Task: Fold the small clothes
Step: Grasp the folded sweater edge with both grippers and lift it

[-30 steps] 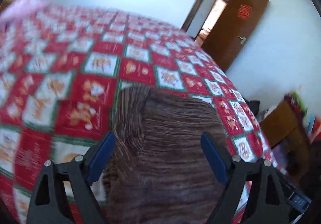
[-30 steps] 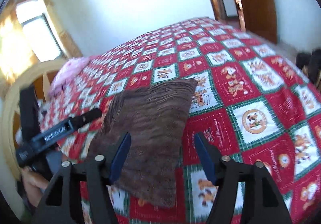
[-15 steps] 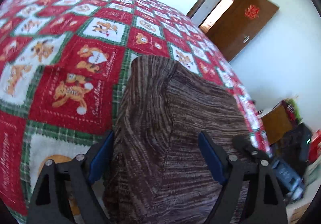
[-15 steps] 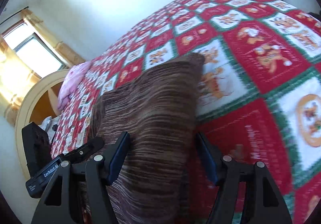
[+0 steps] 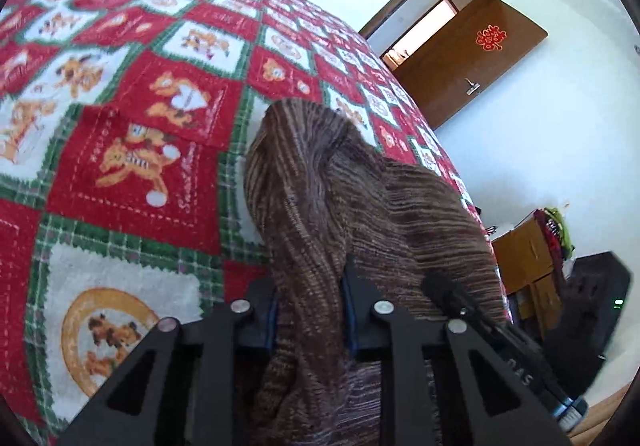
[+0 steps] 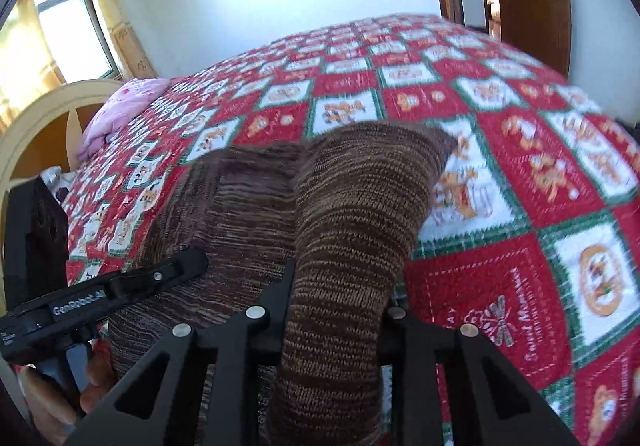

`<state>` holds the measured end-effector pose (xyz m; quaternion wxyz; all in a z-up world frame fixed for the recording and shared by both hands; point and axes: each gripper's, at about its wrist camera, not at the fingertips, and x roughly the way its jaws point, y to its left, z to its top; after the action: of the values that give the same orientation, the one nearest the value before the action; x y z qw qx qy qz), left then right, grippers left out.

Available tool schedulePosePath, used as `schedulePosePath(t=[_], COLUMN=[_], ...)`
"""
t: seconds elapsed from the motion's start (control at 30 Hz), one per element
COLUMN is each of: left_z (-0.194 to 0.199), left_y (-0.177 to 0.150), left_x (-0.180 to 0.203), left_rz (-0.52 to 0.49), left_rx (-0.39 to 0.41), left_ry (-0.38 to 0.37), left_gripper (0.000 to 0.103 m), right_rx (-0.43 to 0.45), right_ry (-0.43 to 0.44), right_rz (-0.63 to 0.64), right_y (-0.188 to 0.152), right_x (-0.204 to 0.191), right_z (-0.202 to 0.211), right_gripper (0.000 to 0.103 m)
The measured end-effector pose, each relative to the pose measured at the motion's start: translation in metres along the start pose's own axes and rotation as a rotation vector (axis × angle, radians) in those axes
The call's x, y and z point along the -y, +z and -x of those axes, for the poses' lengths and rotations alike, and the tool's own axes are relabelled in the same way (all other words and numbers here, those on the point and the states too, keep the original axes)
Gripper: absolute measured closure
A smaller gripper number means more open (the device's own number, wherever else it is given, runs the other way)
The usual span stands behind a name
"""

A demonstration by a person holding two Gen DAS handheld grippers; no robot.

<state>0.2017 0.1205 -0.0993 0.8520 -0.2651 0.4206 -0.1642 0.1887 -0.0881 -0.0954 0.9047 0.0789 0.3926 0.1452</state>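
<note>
On quilted patchwork bedspread, ribbed brown knit garment bunched, both grippers' jaws closing, pinching its folds

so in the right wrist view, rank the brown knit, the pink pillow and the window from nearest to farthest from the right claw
1. Brown knit: pinched between the closing jaws of the right claw, bottom centre.
2. Pink pillow: far left, at the head of the bed.
3. Window: upper left, on the wall beyond the pillow.
</note>
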Motion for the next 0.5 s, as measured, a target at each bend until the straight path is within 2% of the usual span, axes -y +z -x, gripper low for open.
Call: schedulePosePath(t=[0.27,0.5], left_z=[0.025,0.042], left_y=[0.004,-0.01], left_x=[0.04,0.073], left_rz=[-0.073,-0.124], left_rx=[0.035,0.036], left_ry=[-0.017,-0.055], left_gripper=[0.079,0.079], right_rx=[0.089,0.125], right_ry=[-0.018,-0.051], right_rz=[0.076,0.052], right_y=[0.013,0.008], right_x=[-0.027,-0.02], right_z=[0.054,0.104], right_gripper=[0.079,0.079])
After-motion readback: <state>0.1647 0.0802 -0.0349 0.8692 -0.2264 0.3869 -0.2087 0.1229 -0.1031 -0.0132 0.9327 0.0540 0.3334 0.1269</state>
